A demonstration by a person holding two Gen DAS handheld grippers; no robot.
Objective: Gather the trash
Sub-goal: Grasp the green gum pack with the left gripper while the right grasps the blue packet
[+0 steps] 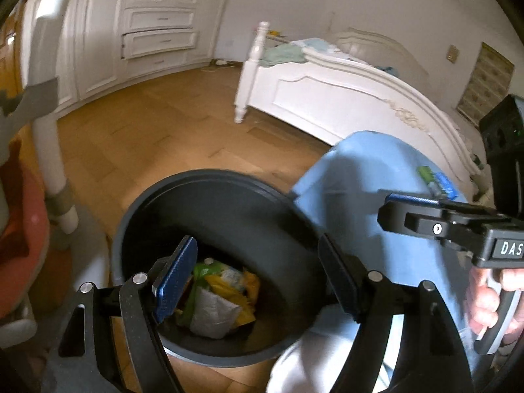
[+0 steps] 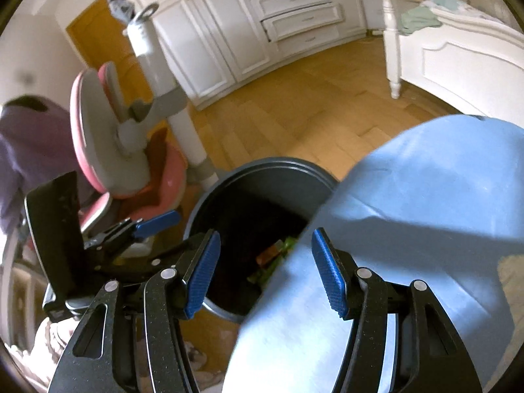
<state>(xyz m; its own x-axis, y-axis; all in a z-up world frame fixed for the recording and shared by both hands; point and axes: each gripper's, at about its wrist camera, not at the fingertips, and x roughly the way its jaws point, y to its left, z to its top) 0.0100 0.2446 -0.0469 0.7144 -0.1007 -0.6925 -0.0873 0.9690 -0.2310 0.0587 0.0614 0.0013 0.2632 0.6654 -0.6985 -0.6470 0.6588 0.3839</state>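
Observation:
A dark round bin (image 1: 209, 203) (image 2: 262, 177) stands on the wooden floor. At its bottom lie yellow and green wrappers and a grey pouch (image 1: 213, 308). A light blue sheet (image 1: 360, 190) (image 2: 425, 203), cloth or plastic, hangs over the bin's right rim and hides part of the opening. My left gripper (image 1: 258, 278) hovers over the bin, open and empty. My right gripper (image 2: 265, 275) (image 1: 393, 208) is open above the sheet's edge; its pads do not press on the sheet. A hand (image 1: 488, 298) holds its handle. One blue pad (image 2: 157, 221) of the left gripper shows at the left.
A pink and grey chair (image 2: 108, 137) and a white pole (image 2: 183, 124) stand just left of the bin. A white bed (image 1: 327, 95) is behind on the right, and a white wardrobe (image 2: 262, 16) lines the far wall. Bare wooden floor (image 1: 163, 124) lies between them.

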